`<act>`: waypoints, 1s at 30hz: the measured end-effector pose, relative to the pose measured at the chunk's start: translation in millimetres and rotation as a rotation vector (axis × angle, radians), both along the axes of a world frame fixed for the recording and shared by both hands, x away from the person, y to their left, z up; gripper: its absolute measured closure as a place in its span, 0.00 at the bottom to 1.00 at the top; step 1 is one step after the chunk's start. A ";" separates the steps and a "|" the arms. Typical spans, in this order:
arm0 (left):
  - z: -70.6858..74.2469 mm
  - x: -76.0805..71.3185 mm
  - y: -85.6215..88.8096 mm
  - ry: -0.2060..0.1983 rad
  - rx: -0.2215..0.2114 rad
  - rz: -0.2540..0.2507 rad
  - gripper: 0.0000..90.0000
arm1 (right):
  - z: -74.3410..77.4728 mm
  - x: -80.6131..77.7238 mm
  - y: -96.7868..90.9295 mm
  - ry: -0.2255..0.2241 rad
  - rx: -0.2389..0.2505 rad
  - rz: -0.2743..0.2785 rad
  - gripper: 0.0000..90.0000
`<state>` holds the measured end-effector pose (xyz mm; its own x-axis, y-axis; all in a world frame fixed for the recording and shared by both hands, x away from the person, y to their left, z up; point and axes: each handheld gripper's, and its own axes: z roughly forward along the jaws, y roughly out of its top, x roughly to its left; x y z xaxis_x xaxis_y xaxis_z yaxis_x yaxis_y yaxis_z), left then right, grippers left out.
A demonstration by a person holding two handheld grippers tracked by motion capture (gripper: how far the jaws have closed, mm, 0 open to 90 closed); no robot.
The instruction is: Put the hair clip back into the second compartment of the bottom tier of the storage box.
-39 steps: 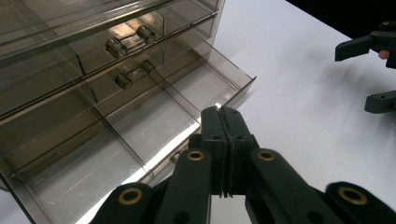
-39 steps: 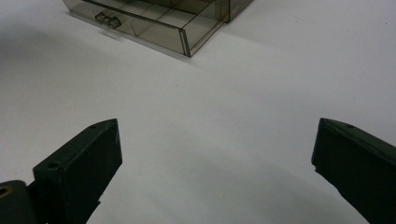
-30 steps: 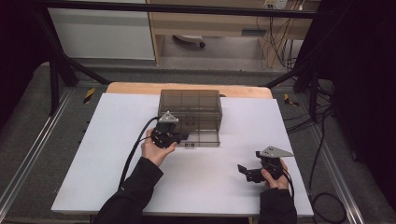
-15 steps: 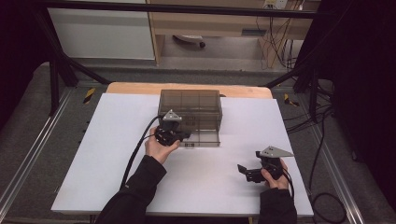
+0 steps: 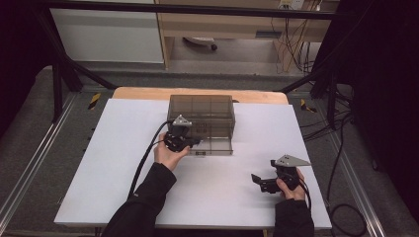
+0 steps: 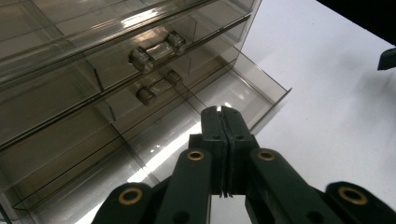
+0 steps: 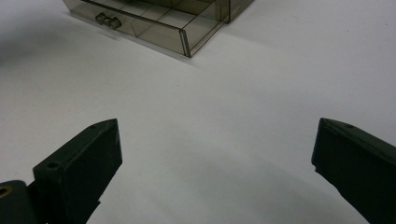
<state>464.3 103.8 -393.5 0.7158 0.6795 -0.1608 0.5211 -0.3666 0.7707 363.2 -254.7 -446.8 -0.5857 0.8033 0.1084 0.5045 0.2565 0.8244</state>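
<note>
A smoky clear drawer cabinet [image 5: 200, 111] stands at the back middle of the white table [image 5: 99, 168]. Its bottom drawer [image 5: 213, 147] is pulled out toward me. My left gripper [image 5: 193, 142] is at the cabinet's front left, held in a hand. In the left gripper view it [image 6: 222, 114] is shut with nothing between the jaws, its tip over the open drawer [image 6: 233, 93]. Two clear handles [image 6: 156, 46] show on the drawer fronts beyond. My right gripper [image 5: 259, 183] rests at the front right, wide open [image 7: 215, 140], facing the drawer [image 7: 154, 23] and its handle [image 7: 107, 21].
A black cable [image 5: 143, 163] trails from the left gripper along the sleeve. Bare wood [image 5: 148, 94] shows behind the white sheet. Dark frame bars [image 5: 64, 74] and floor cables [image 5: 341, 148] flank the table.
The left gripper has edged slightly toward the cabinet. The right gripper and the drawer have stayed put.
</note>
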 end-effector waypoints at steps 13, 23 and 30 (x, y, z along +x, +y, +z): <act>-8.0 7.4 0.0 -0.003 0.015 0.012 0.98 | -0.3 0.1 0.1 0.000 -0.001 0.000 0.02; -13.2 10.3 -1.6 -0.001 0.020 0.010 0.98 | -0.3 0.1 0.3 0.000 -0.002 0.000 0.02; -17.3 13.5 -1.5 -0.002 0.030 0.013 0.98 | -0.3 0.1 0.0 0.001 -0.001 0.000 0.02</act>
<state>477.8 102.3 -410.7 0.7069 0.6936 -0.1387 0.5244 -0.3823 0.7608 363.3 -254.7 -447.1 -0.5855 0.8034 0.1084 0.5055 0.2572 0.8236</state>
